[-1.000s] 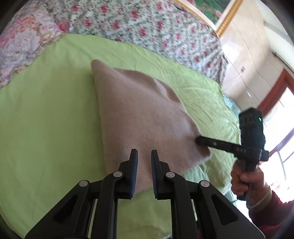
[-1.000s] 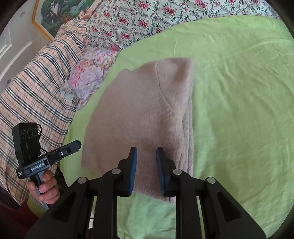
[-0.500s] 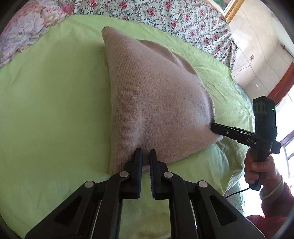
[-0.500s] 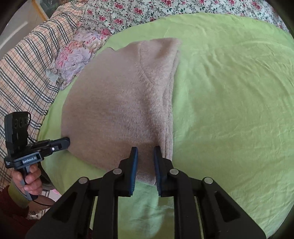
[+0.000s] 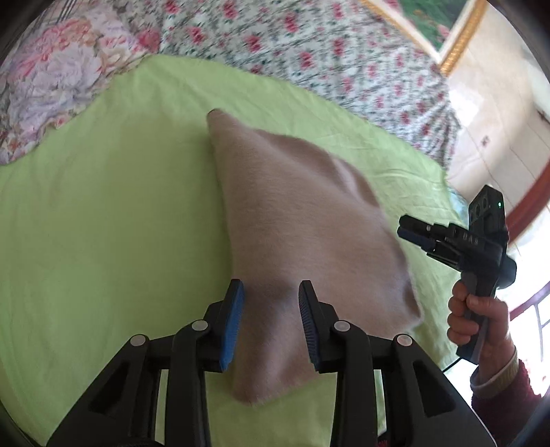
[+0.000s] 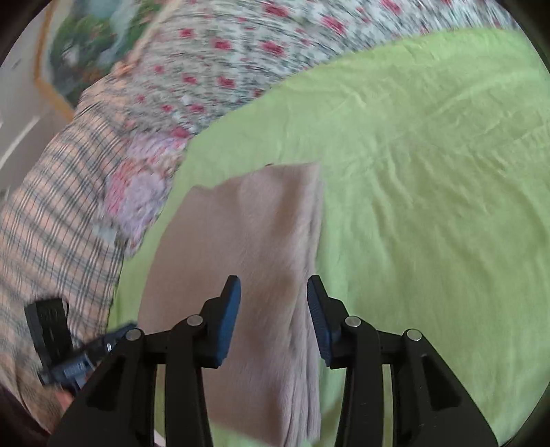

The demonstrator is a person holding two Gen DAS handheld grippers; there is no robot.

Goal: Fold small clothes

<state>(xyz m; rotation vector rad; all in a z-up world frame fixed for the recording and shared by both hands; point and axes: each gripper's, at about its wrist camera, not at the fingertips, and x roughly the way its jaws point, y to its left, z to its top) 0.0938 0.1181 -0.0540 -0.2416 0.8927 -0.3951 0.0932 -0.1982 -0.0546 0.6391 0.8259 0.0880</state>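
Note:
A folded beige knit garment (image 5: 302, 220) lies flat on the green sheet (image 5: 103, 223); it also shows in the right wrist view (image 6: 240, 247). My left gripper (image 5: 271, 295) is open and empty, its jaws spread above the garment's near edge. My right gripper (image 6: 273, 289) is open and empty, raised above the garment near its right folded edge. In the left wrist view the right gripper (image 5: 416, 235) hovers beside the garment's right side. In the right wrist view the left gripper (image 6: 113, 337) shows blurred at the lower left.
Floral bedding (image 5: 309, 44) lies along the far side of the bed, with a floral pillow (image 5: 51, 86) at the left. A plaid blanket (image 6: 44, 240) covers the left side in the right wrist view. A framed picture (image 5: 443, 20) hangs on the wall.
Both grippers were nearly shut low at the garment's near edge; now both have opened and lifted back. The garment stays flat on the sheet.

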